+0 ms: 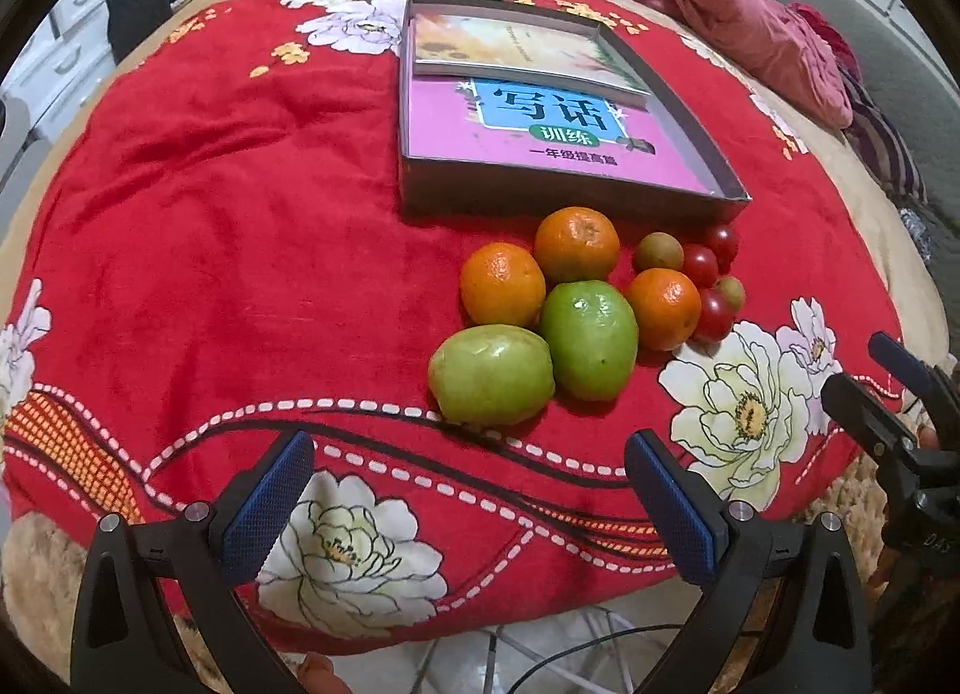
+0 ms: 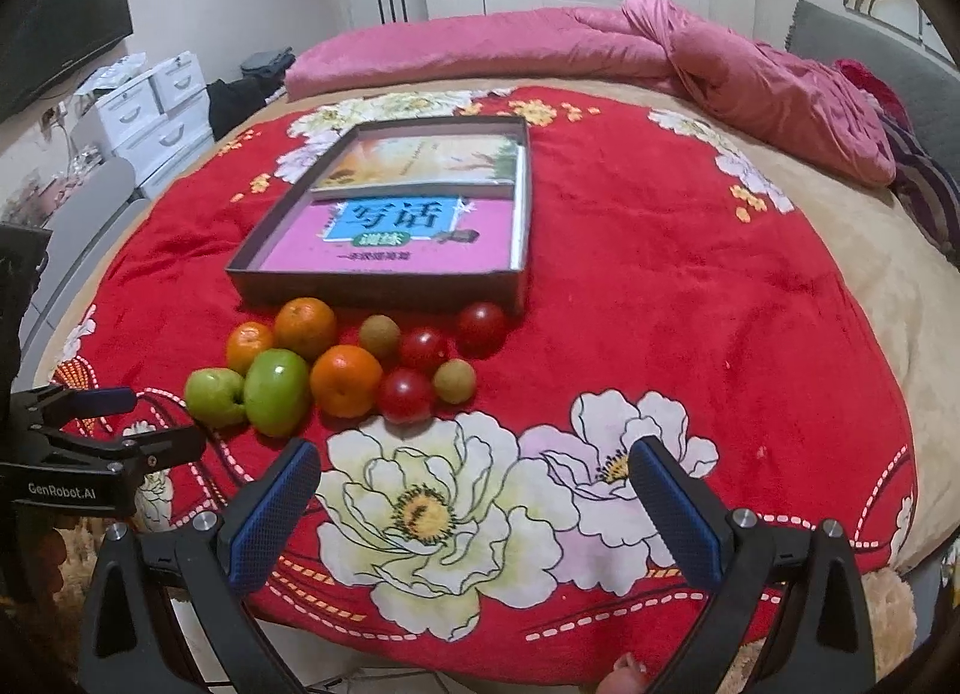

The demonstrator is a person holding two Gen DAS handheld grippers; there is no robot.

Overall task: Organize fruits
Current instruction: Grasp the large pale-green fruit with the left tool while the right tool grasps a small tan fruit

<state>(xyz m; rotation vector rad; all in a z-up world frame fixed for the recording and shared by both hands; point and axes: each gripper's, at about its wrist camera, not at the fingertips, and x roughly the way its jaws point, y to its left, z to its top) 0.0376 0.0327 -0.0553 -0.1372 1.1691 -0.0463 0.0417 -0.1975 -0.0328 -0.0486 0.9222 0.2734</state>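
— Left to right, then? Heaped on the red blanket (image 2: 660, 304) of the bed, tight against the shallow box (image 1: 714, 141): two green fruits (image 1: 491, 374), three oranges (image 1: 503, 284), small brownish ones (image 2: 379, 337), cherry tomatoes (image 2: 405, 395) at the right end.

— Bunched like that why?

— Probably dumped together, unsorted; likely bound for the box, though already occupied by two books (image 1: 528, 129).

— And the left claw (image 1: 468, 508)?

— Spread wide, holding nothing, hovering just short of the green fruits; well placed for a first pick.

— Right claw (image 2: 474, 514)?

— Also parted and empty, over the flower print, near the tomatoes.
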